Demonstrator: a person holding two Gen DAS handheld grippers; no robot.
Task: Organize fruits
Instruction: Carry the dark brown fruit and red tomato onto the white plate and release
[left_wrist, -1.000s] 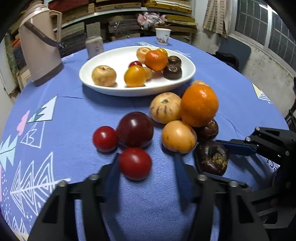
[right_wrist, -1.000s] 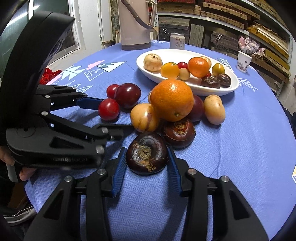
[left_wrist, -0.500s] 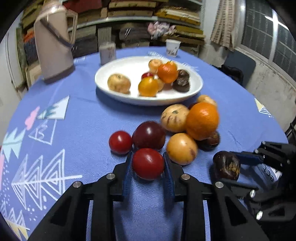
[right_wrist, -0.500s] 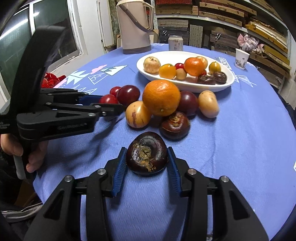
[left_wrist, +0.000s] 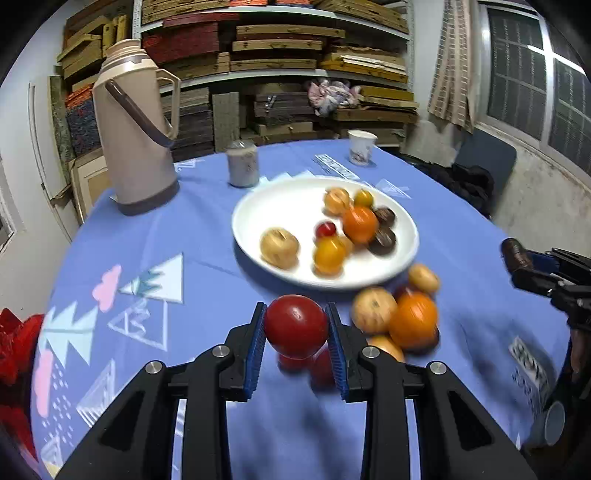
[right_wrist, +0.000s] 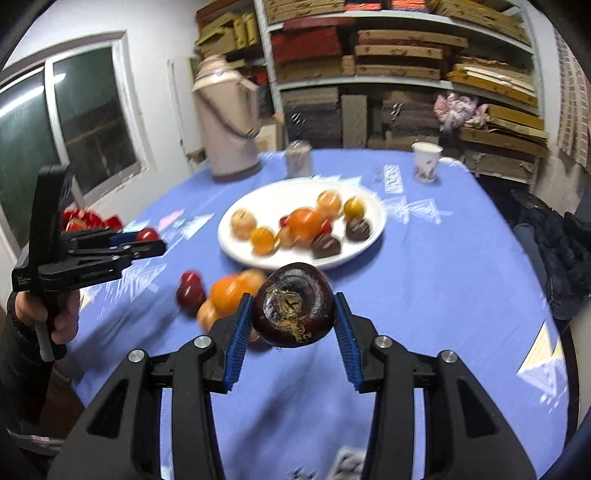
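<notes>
My left gripper (left_wrist: 295, 325) is shut on a red tomato (left_wrist: 295, 326) and holds it above the blue tablecloth, short of the white plate (left_wrist: 288, 206). My right gripper (right_wrist: 293, 310) is shut on a dark brown water chestnut (right_wrist: 293, 304), also lifted; it shows at the right edge of the left wrist view (left_wrist: 515, 254). The plate (right_wrist: 365, 236) holds several fruits. A loose pile with an orange (left_wrist: 413, 321), a yellow fruit (left_wrist: 373, 310) and red fruits (right_wrist: 190, 291) lies on the cloth in front of the plate.
A beige thermos jug (left_wrist: 136, 136) stands at the back left. A small can (left_wrist: 242, 164) and a paper cup (left_wrist: 362, 147) stand behind the plate. Shelves of wooden boards fill the back wall. A red object (left_wrist: 14, 339) lies at the table's left edge.
Both grippers have risen off the table with their fruit, the left with the tomato, the right with the water chestnut, and the views now look down from higher up.
</notes>
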